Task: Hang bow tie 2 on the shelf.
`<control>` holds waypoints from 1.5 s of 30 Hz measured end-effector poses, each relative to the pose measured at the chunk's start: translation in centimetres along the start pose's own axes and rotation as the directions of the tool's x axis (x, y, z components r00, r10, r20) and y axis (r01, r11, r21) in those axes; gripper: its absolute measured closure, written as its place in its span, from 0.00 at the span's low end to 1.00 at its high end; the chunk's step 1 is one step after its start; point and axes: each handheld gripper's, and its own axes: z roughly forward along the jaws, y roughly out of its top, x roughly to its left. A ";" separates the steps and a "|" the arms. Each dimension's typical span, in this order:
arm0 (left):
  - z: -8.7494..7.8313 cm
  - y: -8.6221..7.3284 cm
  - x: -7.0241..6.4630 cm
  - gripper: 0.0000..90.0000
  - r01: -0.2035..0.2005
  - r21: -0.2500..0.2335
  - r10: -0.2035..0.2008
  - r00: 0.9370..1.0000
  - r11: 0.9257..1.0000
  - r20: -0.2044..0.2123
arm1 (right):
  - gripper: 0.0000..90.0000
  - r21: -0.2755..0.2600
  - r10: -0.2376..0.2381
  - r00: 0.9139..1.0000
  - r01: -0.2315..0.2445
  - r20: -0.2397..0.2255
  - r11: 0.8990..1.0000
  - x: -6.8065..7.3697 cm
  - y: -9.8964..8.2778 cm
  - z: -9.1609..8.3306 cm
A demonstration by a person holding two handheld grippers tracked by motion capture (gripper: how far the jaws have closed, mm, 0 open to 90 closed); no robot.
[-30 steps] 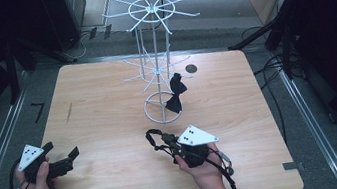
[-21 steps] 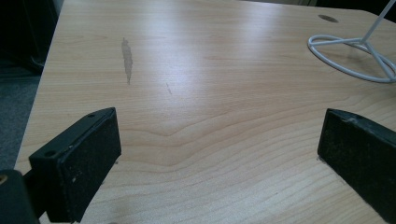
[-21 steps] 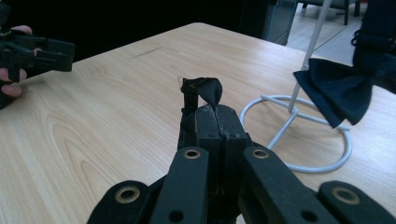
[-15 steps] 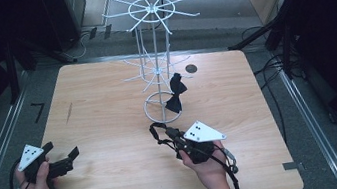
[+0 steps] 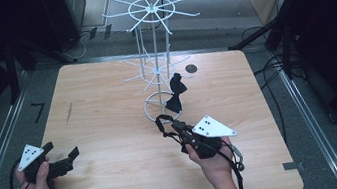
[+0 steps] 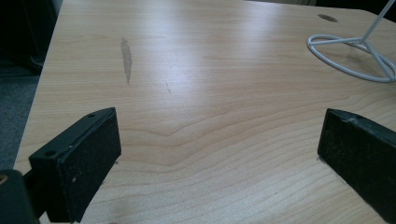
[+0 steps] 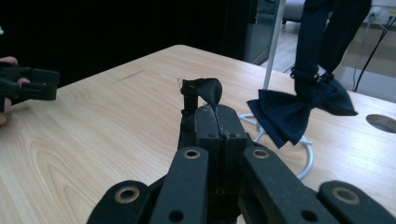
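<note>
Step in hand: hanging a bow tie on the wire rack (image 5: 155, 51), by the look of it.

Right gripper (image 7: 212, 109): jaws pressed together on a black strap (image 7: 201, 88), lifted just clear of the table (image 5: 108, 113), near the rack's ring base.

Bow tie (image 7: 285, 114): already hanging by the rack's pole.

Next move: probably raise the strap and loop it over a hook arm.

Left gripper (image 6: 217, 154): jaws wide apart, holding nothing, low over the table's near corner.

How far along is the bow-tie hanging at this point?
One dark bow tie already hangs on the white wire rack. The right gripper is shut on a black strap; it is not yet on a hook. The left gripper rests open over the table.
</note>
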 end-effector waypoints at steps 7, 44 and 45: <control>0.0 0.0 0.0 0.00 0.003 -0.003 -0.003 1.000 1.000 0.000 | 1.00 -0.023 -0.005 1.000 0.006 0.003 1.000 0.0 0.8 -0.2; 0.0 0.0 0.0 0.00 0.007 -0.007 -0.007 1.000 1.000 0.000 | 1.00 -0.106 -0.012 0.999 0.018 0.050 0.994 -1.1 4.1 -1.3; 0.0 0.0 0.0 0.00 0.007 -0.007 -0.007 1.000 1.000 -0.001 | 1.00 -0.105 -0.013 0.999 0.018 0.050 0.994 -1.1 4.2 -1.4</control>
